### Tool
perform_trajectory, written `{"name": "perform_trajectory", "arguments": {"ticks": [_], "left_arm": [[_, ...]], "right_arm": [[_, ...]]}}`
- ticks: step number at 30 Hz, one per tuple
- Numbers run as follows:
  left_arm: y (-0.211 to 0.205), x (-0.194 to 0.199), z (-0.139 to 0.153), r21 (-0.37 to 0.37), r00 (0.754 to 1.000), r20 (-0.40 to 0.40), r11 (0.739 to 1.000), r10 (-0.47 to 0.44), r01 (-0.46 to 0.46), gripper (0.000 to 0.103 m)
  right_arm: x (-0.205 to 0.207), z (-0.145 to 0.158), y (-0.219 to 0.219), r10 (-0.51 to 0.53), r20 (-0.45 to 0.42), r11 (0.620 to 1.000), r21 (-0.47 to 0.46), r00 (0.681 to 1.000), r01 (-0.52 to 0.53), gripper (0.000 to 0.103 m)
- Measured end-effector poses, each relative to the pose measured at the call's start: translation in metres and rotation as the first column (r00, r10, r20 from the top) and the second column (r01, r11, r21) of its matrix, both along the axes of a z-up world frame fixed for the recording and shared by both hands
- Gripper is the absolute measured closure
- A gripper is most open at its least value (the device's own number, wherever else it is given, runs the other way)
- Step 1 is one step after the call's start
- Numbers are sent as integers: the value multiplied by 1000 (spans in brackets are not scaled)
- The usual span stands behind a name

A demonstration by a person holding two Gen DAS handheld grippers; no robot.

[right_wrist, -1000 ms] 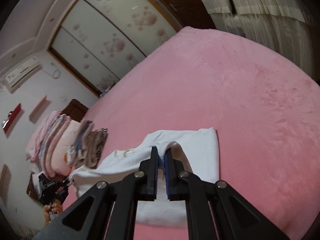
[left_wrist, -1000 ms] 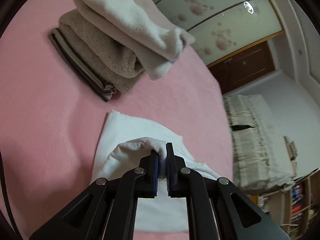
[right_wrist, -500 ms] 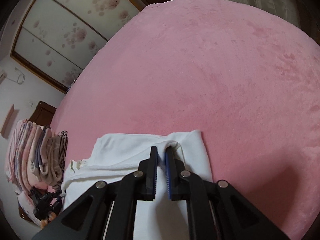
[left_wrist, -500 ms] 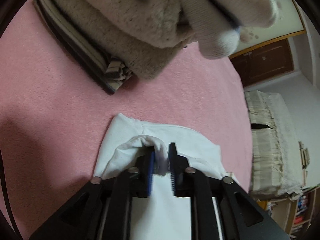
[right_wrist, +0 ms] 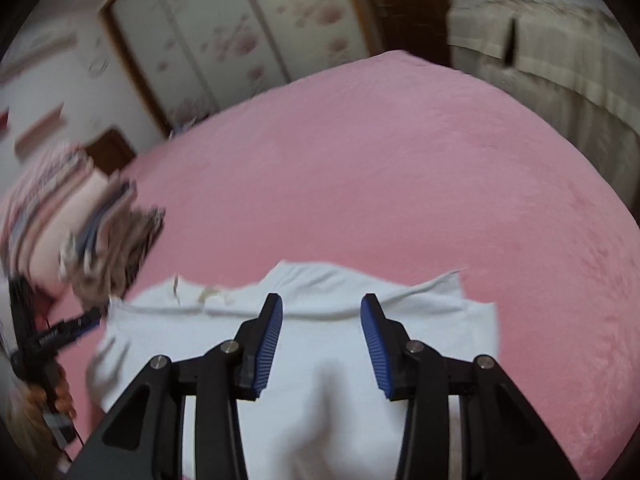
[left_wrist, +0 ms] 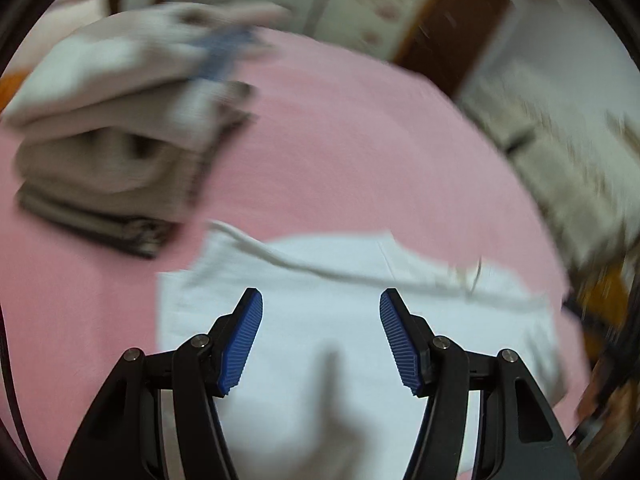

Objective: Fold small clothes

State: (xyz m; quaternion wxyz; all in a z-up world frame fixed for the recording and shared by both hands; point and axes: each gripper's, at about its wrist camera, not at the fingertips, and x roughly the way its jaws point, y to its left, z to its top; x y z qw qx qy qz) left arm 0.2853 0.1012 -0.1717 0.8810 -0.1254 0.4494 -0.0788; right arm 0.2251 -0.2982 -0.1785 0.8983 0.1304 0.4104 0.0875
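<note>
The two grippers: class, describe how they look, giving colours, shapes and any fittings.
The left gripper and right gripper look alike: black angular link arms with triangular cut-outs, round silver pivot pins, and two tapered fingers faced with ribbed blue pads.

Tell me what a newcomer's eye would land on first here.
The pink bedspread fills both views. On it, just ahead of the open left gripper and open right gripper, lies a white garment, folded over and gripped by neither. A stack of folded beige clothes sits beyond it to the left.
</note>
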Motion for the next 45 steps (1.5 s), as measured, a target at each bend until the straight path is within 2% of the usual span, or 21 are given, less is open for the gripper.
{"name": "perform_trajectory", "arguments": {"ticks": [3, 7, 10, 11, 14, 16, 19, 23, 27, 30, 34, 38, 43, 45], "left_arm": [[-44, 16, -18, 105, 994, -68, 990, -88, 95, 44], [-76, 37, -32, 202, 988, -119, 972, -99, 121, 44], [-74, 48, -36, 217, 988, -130, 970, -79, 106, 44], [-73, 54, -37, 227, 988, -141, 970, -60, 91, 44], [-69, 68, -37, 240, 989, -146, 970, -10, 45, 44], [-61, 71, -37, 218, 990, -142, 976, 19, 12, 44], [-33, 54, -32, 208, 990, -131, 978, 42, -14, 44], [-21, 33, -16, 202, 993, -102, 978, 63, -41, 44], [-4, -11, 11, 127, 996, -59, 990, 73, -65, 44], [4, -49, 23, 60, 993, -59, 993, 104, -101, 44], [15, -84, 26, -20, 985, -63, 986, 161, -163, 44], [17, -122, 33, -52, 974, -44, 973, 223, -225, 43], [17, -163, 45, -92, 954, 30, 951, 299, -296, 30], [18, -171, 42, -108, 949, 56, 947, 310, -303, 28]], "right_arm": [[15, -17, 39, 98, -61, 994, -49, 993, -101, 83], [34, -47, 76, 160, -147, 977, -117, 976, -178, 86], [48, -62, 86, 131, -175, 970, -178, 976, -162, 86], [54, -64, 84, 114, -170, 971, -189, 979, -146, 89], [67, -65, 70, 41, -158, 973, -220, 987, -76, 91], [74, -67, 60, -2, -161, 975, -220, 987, -34, 91], [77, -63, 45, -39, -151, 978, -210, 988, 7, 91], [65, -44, 32, -65, -110, 980, -196, 992, 42, 91], [39, -20, 40, -38, -60, 991, -131, 998, 29, 91], [16, -6, 55, 5, -28, 995, -99, 1000, -8, 90], [-19, 8, 72, 44, 16, 997, -72, 999, -43, 90], [-53, 23, 86, 48, 69, 998, -52, 996, -45, 90], [-91, 38, 98, 30, 144, 998, -61, 989, -22, 90], [-103, 39, 102, 25, 162, 998, -65, 986, -14, 90]]}}
